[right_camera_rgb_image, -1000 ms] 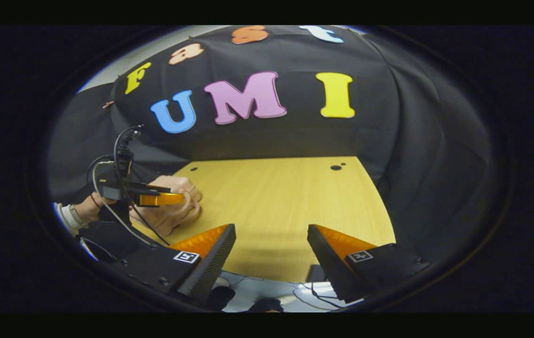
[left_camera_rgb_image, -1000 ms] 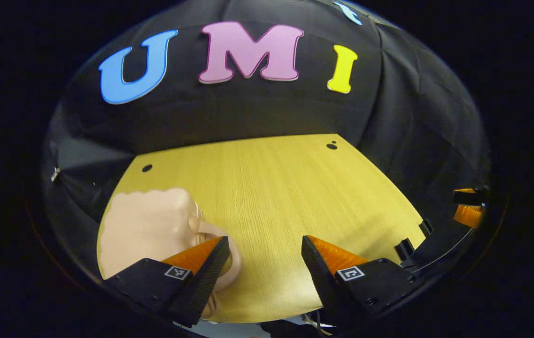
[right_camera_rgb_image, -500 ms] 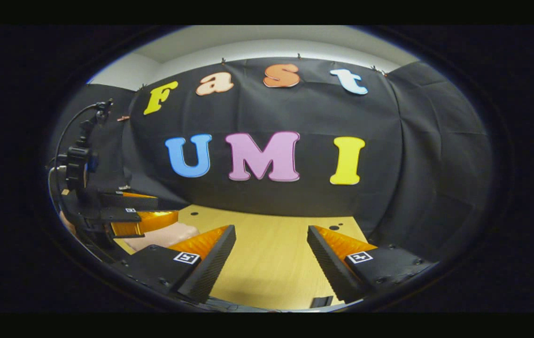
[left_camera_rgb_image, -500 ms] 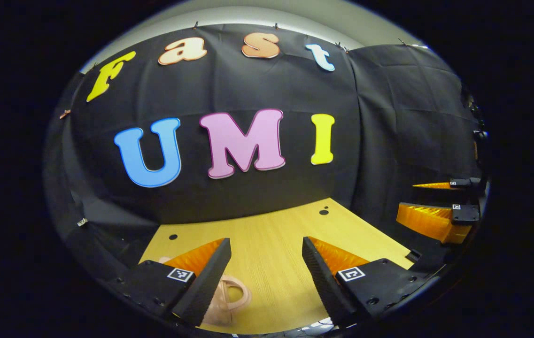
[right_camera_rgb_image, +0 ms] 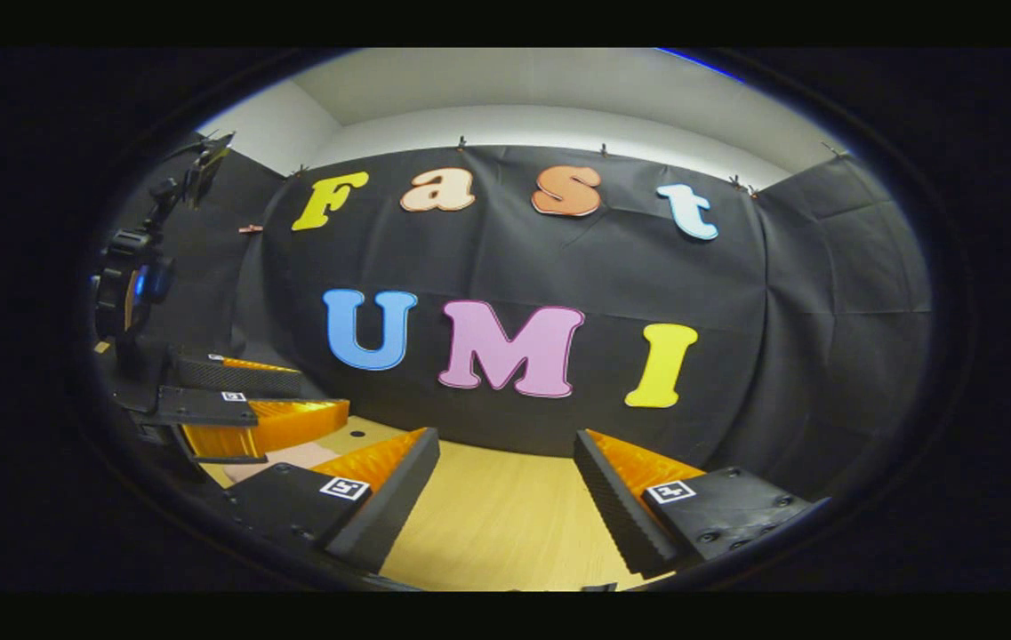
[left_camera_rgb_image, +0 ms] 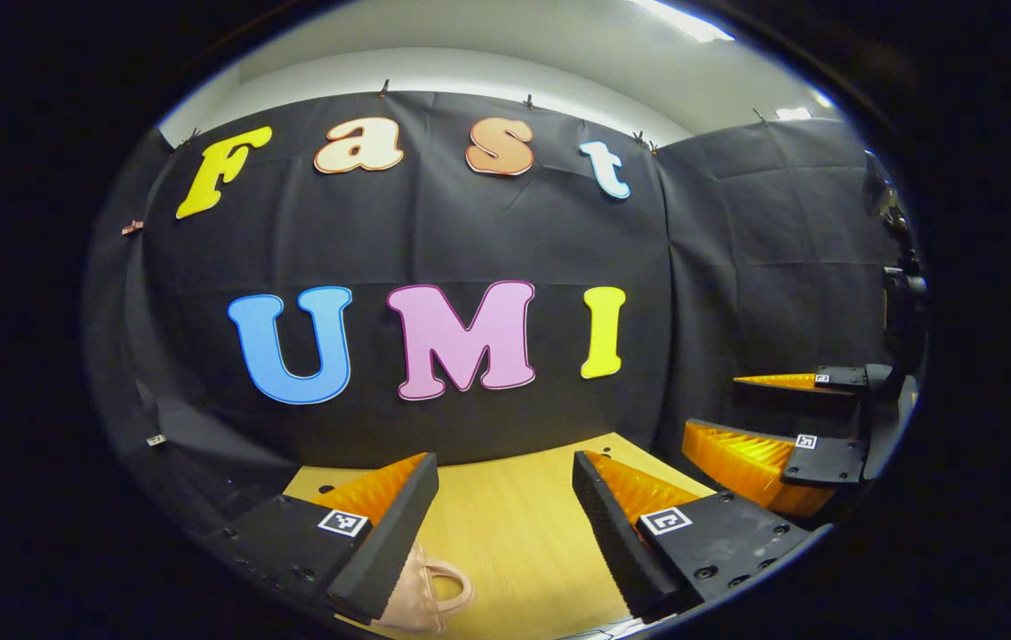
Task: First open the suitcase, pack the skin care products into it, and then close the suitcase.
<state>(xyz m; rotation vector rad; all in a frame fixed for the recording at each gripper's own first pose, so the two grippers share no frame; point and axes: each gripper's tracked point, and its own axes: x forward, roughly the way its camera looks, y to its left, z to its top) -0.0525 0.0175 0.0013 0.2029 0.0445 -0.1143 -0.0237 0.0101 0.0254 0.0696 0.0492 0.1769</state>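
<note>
Both cameras have tilted up since a second ago: much more booth wall and ceiling shows, less counter, and the suitcase has dropped to the bottom edge of each view.

Left hand-held gripper (left_camera_rgb_image: 505, 484), left gripper view: jaws spread wide, nothing between them, held above the wooden counter (left_camera_rgb_image: 514, 533). Pink suitcase (left_camera_rgb_image: 421, 591) lies on the counter at the lower left, mostly hidden behind the left finger; its looped handle sticks out toward the middle. Can't tell if the finger touches it. Suitcase looks shut, though too little shows to be sure. Right hand-held gripper sits at the right edge of this view, jaws apart, side-on, near the counter's right end.

Right hand-held gripper (right_camera_rgb_image: 505, 462), right gripper view: jaws wide apart, empty, over bare counter (right_camera_rgb_image: 487, 524). At far left the left hand-held gripper shows side-on, jaws apart, with a black mount and cable rising above it. A strip of pink suitcase (right_camera_rgb_image: 278, 458) peeks out just under that gripper's lower finger, on the counter's left part.

Two small dark holes mark the counter near the back edge. Black cloth wall (right_camera_rgb_image: 558, 267) is pinned up behind, with white wall and ceiling above. No skin care products can be made out in either view.
</note>
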